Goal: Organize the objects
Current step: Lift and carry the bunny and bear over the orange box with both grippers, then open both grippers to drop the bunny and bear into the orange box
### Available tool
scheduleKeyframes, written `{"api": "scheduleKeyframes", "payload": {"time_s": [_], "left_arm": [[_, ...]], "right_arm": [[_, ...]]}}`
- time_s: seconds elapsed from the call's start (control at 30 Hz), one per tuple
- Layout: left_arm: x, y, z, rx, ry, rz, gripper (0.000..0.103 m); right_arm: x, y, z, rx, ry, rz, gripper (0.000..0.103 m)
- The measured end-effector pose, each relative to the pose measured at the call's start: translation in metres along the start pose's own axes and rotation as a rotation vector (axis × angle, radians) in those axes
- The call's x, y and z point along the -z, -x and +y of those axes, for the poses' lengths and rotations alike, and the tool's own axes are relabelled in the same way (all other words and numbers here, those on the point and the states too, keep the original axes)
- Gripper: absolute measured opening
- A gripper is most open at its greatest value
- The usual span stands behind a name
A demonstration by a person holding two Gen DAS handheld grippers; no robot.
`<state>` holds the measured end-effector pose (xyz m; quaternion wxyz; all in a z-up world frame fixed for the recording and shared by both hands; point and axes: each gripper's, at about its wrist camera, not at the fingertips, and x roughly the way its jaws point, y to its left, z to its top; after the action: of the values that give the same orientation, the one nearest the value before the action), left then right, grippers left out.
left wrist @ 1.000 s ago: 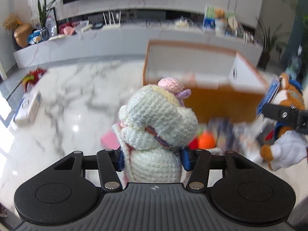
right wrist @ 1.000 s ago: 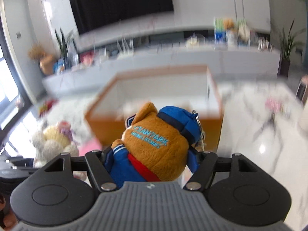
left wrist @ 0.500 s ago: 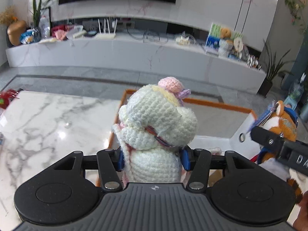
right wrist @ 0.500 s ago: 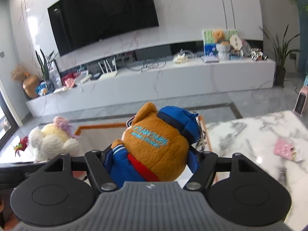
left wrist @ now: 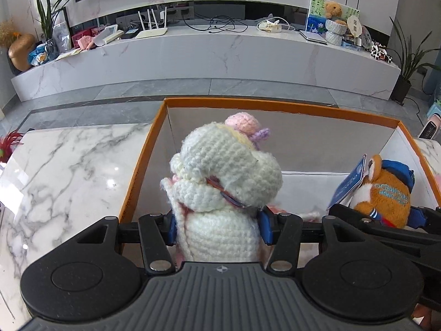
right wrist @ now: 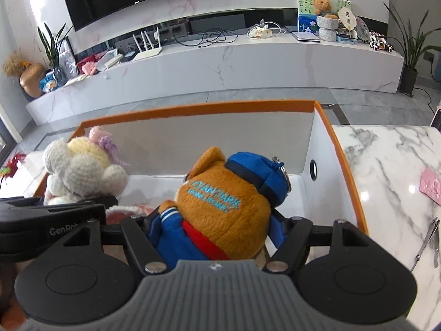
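Note:
My left gripper [left wrist: 217, 227] is shut on a white crocheted doll [left wrist: 223, 182] with a pink and purple topknot, holding it over the left part of an orange-rimmed white box [left wrist: 275, 104]. My right gripper [right wrist: 215, 230] is shut on a brown plush bear [right wrist: 226, 207] in a blue cap and jacket, holding it over the right part of the same box [right wrist: 198, 107]. The bear also shows at the right of the left wrist view [left wrist: 386, 193]. The doll shows at the left of the right wrist view [right wrist: 82, 168]. Something pink and white lies on the box floor [right wrist: 129, 209].
The box sits on a white marble table [left wrist: 69, 171]. On the table right of the box lie a pink card [right wrist: 431, 187] and metal nail clippers [right wrist: 427, 242]. A red feathery thing [left wrist: 9, 143] lies at the far left. A long TV console [left wrist: 206, 52] stands behind.
Both grippers have moved forward and over the box, still holding their toys. The toys now hang above the box's inside instead of in front of it.

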<state>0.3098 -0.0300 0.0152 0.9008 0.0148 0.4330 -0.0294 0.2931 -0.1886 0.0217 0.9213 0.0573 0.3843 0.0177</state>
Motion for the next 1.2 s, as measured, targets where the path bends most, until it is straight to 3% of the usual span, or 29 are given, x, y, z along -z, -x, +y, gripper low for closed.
{"api": "scheduleKeyframes", "payload": {"time_s": [0.57, 0.87, 1.2], "left_arm": [[0.001, 0.003, -0.010, -0.014, -0.035, 0.017, 0.063], [0.003, 0.002, -0.014, -0.027, -0.052, 0.005, 0.063], [0.001, 0.005, -0.013, -0.095, -0.060, -0.017, 0.067]], "right_arm": [[0.005, -0.006, 0.003, 0.090, 0.048, 0.060, 0.076], [0.006, -0.008, 0.003, 0.099, 0.045, 0.066, 0.077], [0.005, -0.007, 0.004, 0.082, 0.056, 0.066, 0.083]]}}
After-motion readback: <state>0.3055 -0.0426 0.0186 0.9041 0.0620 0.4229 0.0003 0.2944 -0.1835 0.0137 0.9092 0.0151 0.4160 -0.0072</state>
